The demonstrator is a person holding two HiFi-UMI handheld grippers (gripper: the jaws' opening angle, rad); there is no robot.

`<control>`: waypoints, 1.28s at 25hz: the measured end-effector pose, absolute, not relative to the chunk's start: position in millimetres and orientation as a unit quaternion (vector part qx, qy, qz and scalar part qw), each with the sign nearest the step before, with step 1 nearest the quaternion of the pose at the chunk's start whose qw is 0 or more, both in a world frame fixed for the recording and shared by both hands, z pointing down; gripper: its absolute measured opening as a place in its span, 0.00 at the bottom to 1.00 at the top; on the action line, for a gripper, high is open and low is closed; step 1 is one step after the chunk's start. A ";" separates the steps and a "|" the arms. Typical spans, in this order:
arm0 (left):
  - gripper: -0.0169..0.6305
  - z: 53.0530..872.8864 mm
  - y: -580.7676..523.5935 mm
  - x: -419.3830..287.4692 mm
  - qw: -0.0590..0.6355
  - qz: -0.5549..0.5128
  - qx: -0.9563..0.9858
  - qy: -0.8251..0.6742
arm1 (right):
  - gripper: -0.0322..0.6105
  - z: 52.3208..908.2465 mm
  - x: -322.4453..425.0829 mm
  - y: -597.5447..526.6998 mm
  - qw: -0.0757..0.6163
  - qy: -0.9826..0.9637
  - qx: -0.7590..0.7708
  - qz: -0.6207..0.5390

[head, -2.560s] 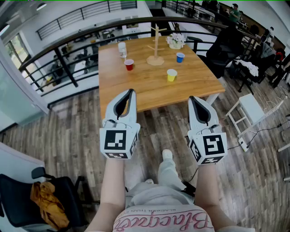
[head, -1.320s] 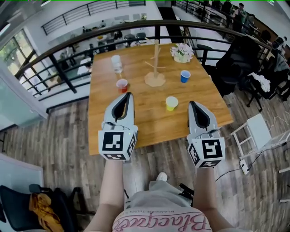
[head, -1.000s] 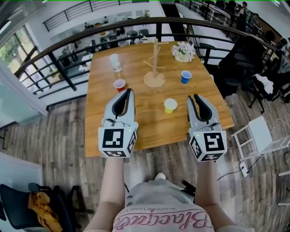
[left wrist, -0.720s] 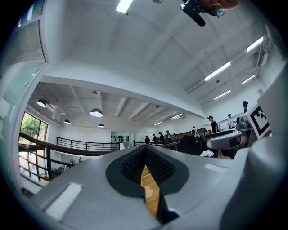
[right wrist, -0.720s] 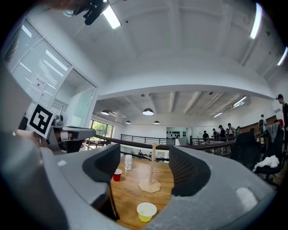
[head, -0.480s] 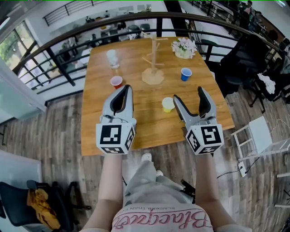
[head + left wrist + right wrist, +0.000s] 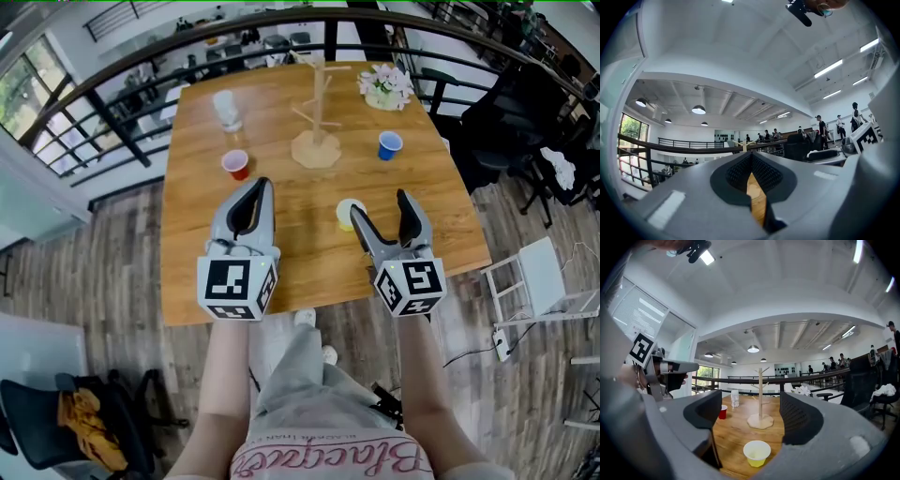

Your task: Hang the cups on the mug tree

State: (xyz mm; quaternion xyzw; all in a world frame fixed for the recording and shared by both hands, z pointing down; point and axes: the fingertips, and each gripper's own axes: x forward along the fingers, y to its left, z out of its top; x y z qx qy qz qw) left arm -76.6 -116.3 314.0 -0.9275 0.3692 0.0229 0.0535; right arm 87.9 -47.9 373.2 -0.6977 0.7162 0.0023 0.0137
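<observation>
Yellow cup [image 7: 757, 453], upright just ahead of the right tongs [image 7: 380, 208], whose jaws have just been spread wide with nothing between them, is judged the target of the approach; left tongs [image 7: 259, 187] are pressed together, empty; next the cup wall must be straddled and pinched.

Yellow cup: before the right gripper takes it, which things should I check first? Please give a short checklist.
1. Right gripper open: ok; its jaws have just been opening, nothing gripped.
2. Yellow cup upright on the table: ok.
3. Cup lined up with the jaws: ok; it stands ahead of them, not yet between.
4. Mug tree pegs free: ok, no cup hangs.
5. Left gripper shut, empty: ok.
6. Cup has a handle: cannot tell.
</observation>
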 end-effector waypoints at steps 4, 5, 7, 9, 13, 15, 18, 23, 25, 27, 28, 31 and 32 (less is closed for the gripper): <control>0.04 330.6 -127.9 -77.1 0.040 0.013 -0.928 0.370 | 0.65 414.0 83.7 -61.3 -0.009 0.719 -0.694 -0.032; 0.04 333.7 -131.1 -77.5 0.037 0.010 -0.928 0.371 | 0.65 423.6 83.0 -64.4 -0.014 0.719 -0.694 -0.040; 0.04 339.2 -137.0 -77.4 0.033 0.006 -0.928 0.370 | 0.64 442.2 83.1 -69.5 -0.024 0.715 -0.696 -0.057; 0.04 345.5 -141.4 -76.8 0.028 0.001 -0.929 0.370 | 0.64 460.8 84.1 -72.0 -0.035 0.712 -0.697 -0.074; 0.04 361.4 -149.6 -74.6 0.018 -0.010 -0.929 0.369 | 0.64 497.8 87.0 -73.9 -0.048 0.703 -0.700 -0.112; 0.04 368.5 -154.3 -72.8 0.013 -0.015 -0.930 0.368 | 0.64 514.8 88.2 -75.7 -0.053 0.699 -0.701 -0.130; 0.04 376.8 -159.7 -70.7 0.008 -0.021 -0.931 0.365 | 0.64 537.8 89.4 -77.6 -0.061 0.691 -0.703 -0.155; 0.04 386.1 -173.0 -65.8 -0.001 -0.030 -0.931 0.364 | 0.64 572.3 96.3 -84.6 -0.079 0.678 -0.704 -0.197; 0.04 389.3 -178.7 -64.3 -0.004 -0.033 -0.931 0.363 | 0.62 579.5 97.6 -88.2 -0.089 0.675 -0.704 -0.202; 0.04 392.7 -184.5 -62.8 -0.007 -0.035 -0.931 0.362 | 0.61 584.8 97.5 -93.3 -0.100 0.674 -0.703 -0.204; 0.04 394.3 -187.5 -62.2 -0.009 -0.036 -0.931 0.362 | 0.61 587.2 97.2 -96.4 -0.105 0.673 -0.703 -0.205; 0.04 397.0 -195.9 -60.5 -0.014 -0.039 -0.932 0.361 | 0.58 592.9 98.0 -106.2 -0.123 0.668 -0.704 -0.206; 0.04 397.3 -198.6 -60.0 -0.015 -0.040 -0.932 0.360 | 0.55 594.4 99.4 -109.4 -0.130 0.665 -0.706 -0.206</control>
